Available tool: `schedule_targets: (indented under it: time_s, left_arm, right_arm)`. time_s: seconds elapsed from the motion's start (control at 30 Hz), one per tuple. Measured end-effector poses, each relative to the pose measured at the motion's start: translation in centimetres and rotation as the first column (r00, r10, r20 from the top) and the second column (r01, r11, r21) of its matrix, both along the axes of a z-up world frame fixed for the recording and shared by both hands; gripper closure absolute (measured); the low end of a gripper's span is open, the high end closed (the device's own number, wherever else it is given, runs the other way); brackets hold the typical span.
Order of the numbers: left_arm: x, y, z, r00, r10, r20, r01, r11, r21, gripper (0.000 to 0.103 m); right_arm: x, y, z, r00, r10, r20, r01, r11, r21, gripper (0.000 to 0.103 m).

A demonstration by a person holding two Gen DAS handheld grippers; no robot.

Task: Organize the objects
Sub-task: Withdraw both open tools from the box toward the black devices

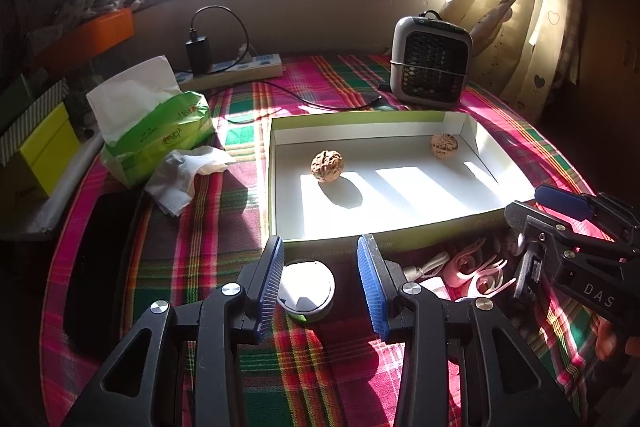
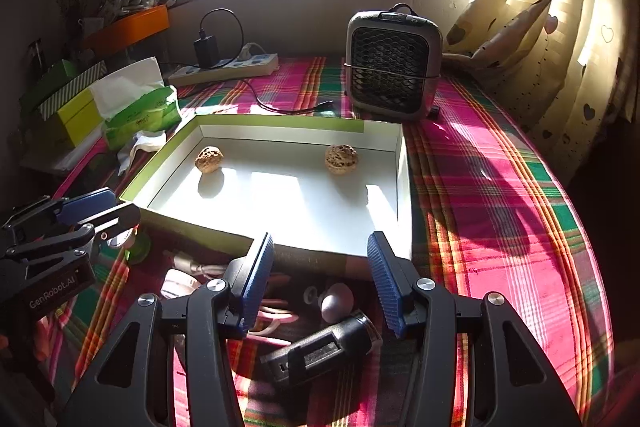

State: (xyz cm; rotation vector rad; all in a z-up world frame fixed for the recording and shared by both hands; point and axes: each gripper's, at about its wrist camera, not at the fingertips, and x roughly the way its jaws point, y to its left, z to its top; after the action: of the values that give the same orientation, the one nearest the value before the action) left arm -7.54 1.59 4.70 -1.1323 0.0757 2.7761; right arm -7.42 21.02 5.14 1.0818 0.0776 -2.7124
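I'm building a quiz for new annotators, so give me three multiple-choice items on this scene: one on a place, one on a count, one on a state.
1. Where is the round white container?
A. inside the box lid
B. on the tablecloth, in front of the box lid
C. on the windowsill

2. How many walnuts lie in the box lid?
A. one
B. two
C. four

3. In what state is the right gripper?
A. open, holding nothing
B. shut on a walnut
C. shut on the cable

Answers:
1 B: the round white container sits on the plaid tablecloth, just short of the near wall of the box lid, between the fingers of the left gripper.
2 B: one walnut lies toward the left, another walnut near the far right corner.
3 A: the right gripper has its fingers spread wide with nothing between the pads.
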Motion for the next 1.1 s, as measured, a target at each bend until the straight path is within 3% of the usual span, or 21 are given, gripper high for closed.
schedule_targets:
  time_s: [0.13,1.1]
  left_arm:
    - [0.9,-0.7,0.1,1.0,0.001,-0.006,-0.001,1.0,0.029,0.066]
    - [3.2,-1.6,-2.8,0.997,-0.031,0.077,0.022,0.993,0.113,0.06]
  right_arm:
    - [0.9,0.2,0.0,1.0,-0.001,-0.008,0.001,1.0,-0.001,0.048]
    - [4.6,1.1,-1.2,1.0,0.006,-0.005,-0.006,1.0,-0.014,0.046]
